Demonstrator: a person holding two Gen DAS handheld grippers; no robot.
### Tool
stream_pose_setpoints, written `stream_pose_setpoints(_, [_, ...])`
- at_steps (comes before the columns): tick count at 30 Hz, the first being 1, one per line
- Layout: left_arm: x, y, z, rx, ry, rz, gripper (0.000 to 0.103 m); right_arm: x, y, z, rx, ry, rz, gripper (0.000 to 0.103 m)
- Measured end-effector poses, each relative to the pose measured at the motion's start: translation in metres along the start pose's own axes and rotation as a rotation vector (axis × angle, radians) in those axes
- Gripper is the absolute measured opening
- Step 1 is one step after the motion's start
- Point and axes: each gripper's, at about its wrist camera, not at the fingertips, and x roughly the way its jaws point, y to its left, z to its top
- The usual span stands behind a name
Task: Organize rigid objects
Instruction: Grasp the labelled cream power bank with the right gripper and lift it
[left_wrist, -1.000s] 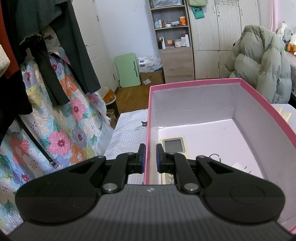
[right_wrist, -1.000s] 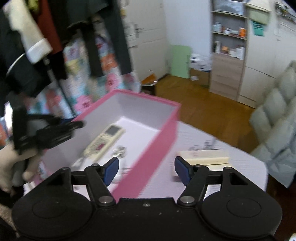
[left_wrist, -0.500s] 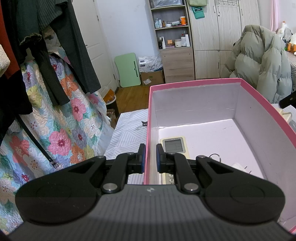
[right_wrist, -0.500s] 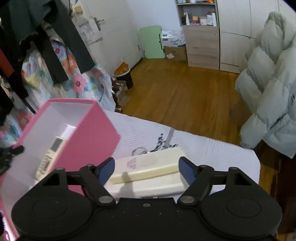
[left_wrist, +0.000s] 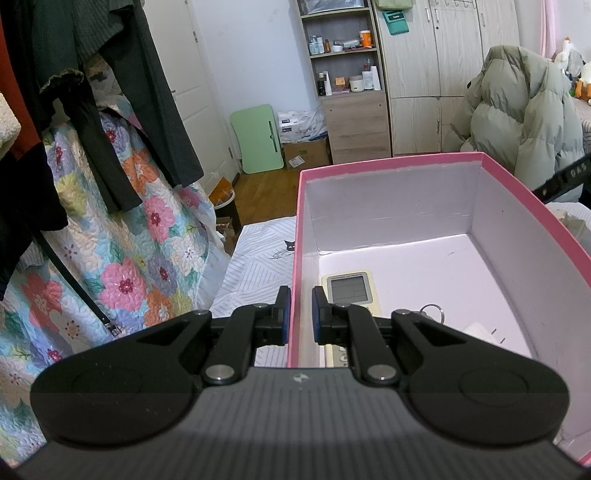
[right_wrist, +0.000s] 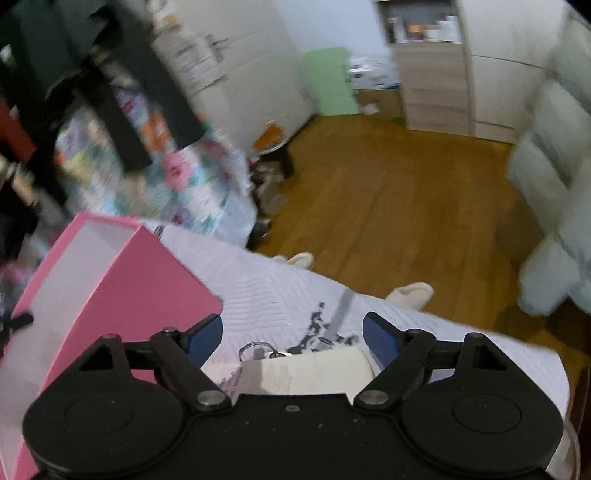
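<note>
Your left gripper is clamped on the left wall of the pink box, one blue pad outside the wall and one inside, pinching the cardboard between them. The box sits open-topped on the white patterned bedcover, pink on its outside and white within.

Inside the box, a cream remote control with a grey screen lies flat on the floor against the left wall, just beyond your inner finger; its lower end is hidden behind that finger. Beside it to the right is a metal key ring, and further right a small white item that is too hidden by the gripper body to identify. The rest of the box floor is bare white.

Your right gripper is outside the box, over the bedcover to the right of the box's pink outer wall. Its jaws are opening and stand wide, the blue pads pressing on nothing. Below and between them lies a cream slab-shaped object with a paper label on its left part, and a second key ring with small metal pieces lies just at its far edge. The right-wrist view is blurred, so the label's print is unreadable.

Beyond the bed edge, two pale slippers rest on the wooden floor.
</note>
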Motion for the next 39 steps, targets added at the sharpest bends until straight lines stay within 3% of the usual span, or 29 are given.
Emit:
stream_pose_setpoints(3, [-0.001,-0.001,-0.001,0.009,0.002,0.008,0.011,0.011,-0.001,0.003,-0.066,0.071,0.069,0.086])
stream_pose_setpoints(6, [-0.001,-0.003,-0.001,0.018,0.003,0.011,0.011,0.007,-0.011,0.004,-0.058,0.094,0.224,0.086])
stream_pose_setpoints(10, [-0.001,-0.003,0.000,0.018,0.004,0.008,0.012,0.001,-0.017,0.008,-0.087,0.196,0.362,0.087])
stream_pose_setpoints(12, [-0.001,-0.002,0.000,0.016,0.004,0.008,0.012,-0.004,-0.013,0.009,-0.150,0.241,0.343,0.087])
stream_pose_setpoints(15, [-0.001,-0.001,0.000,0.010,0.003,0.002,0.012,-0.005,0.004,0.009,-0.355,0.318,0.284,0.087])
stream_pose_setpoints(20, [-0.001,0.001,0.001,0.008,0.003,0.001,0.012,0.012,0.024,0.021,-0.564,0.450,0.302,0.087])
stream_pose_setpoints(24, [0.000,0.002,0.001,0.006,0.012,0.010,0.012,0.032,0.022,0.034,-0.581,0.521,0.338,0.088])
stream_pose_setpoints(26, [0.001,0.000,0.001,0.002,0.015,0.020,0.012,0.044,0.014,0.037,-0.518,0.561,0.357,0.090])
stream_pose_setpoints(28, [0.001,-0.001,0.002,0.009,0.014,0.020,0.012,0.044,0.013,0.035,-0.510,0.527,0.369,0.091])
stream_pose_setpoints(33, [0.001,0.000,0.001,0.010,0.019,0.018,0.012,0.035,0.021,0.025,-0.468,0.470,0.298,0.083])
stream_pose_setpoints(36, [0.001,0.000,0.001,0.007,0.016,0.016,0.012,0.026,0.030,0.016,-0.438,0.448,0.255,0.073])
stream_pose_setpoints(39, [0.001,0.000,0.001,0.009,0.016,0.015,0.012,0.025,0.037,0.013,-0.380,0.442,0.184,0.072])
